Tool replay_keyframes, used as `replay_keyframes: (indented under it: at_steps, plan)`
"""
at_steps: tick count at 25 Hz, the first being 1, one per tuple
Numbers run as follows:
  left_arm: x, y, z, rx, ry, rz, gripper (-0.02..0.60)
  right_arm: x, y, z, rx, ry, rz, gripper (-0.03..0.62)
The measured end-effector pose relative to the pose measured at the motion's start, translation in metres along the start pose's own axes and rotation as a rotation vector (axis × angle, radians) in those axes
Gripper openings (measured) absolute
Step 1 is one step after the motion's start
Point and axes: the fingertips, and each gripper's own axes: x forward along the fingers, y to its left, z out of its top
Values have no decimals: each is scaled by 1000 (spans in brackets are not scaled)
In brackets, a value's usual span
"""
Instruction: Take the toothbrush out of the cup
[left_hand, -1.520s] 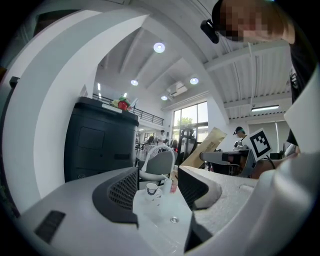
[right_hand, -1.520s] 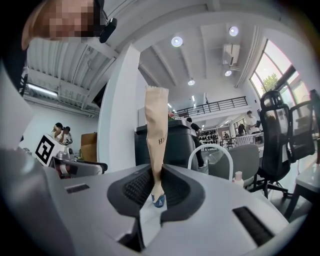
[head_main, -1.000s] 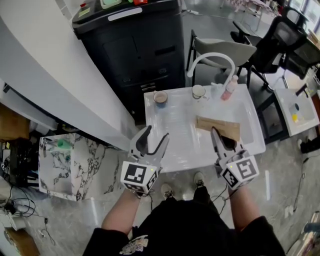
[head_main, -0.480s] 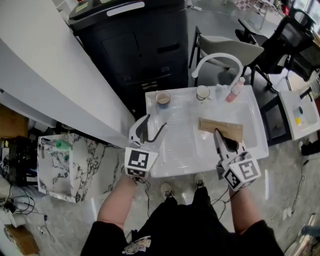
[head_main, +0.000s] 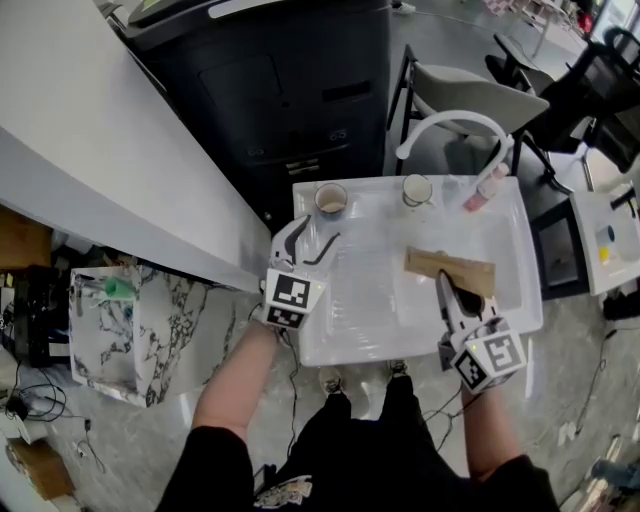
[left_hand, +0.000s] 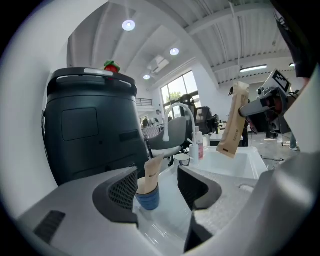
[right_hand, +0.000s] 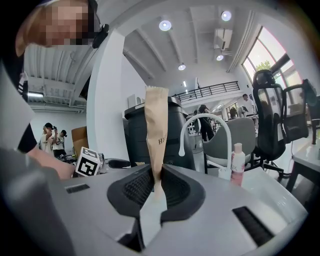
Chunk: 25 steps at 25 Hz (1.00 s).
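The left gripper (left_hand: 157, 187) gapes wide and empty, its 2 ribbed pads framing the blue cup (left_hand: 148, 198) just ahead, probably lining up on the flat kraft-paper sleeve (left_hand: 151, 172), likely the wrapped toothbrush, leaning inside. The right gripper (right_hand: 156, 187) pinches a 2nd stiff sleeve (right_hand: 156, 132) upright above the glossy white basin (head_main: 370, 320), out of the way.

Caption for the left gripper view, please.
Open left gripper frames a small blue cup holding a tan paper sachet, standing on the white sink.
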Motion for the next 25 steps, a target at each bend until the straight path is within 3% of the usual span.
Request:
replay_keyframes:
  at_steps: [11,25]
  plan:
    - [56,18,-33,-20,31,3,236,17,-23,-26,19,66,-10,40]
    - [90,31,-48,-34,5,17,229,30,-48,-54,48,124,-19,40]
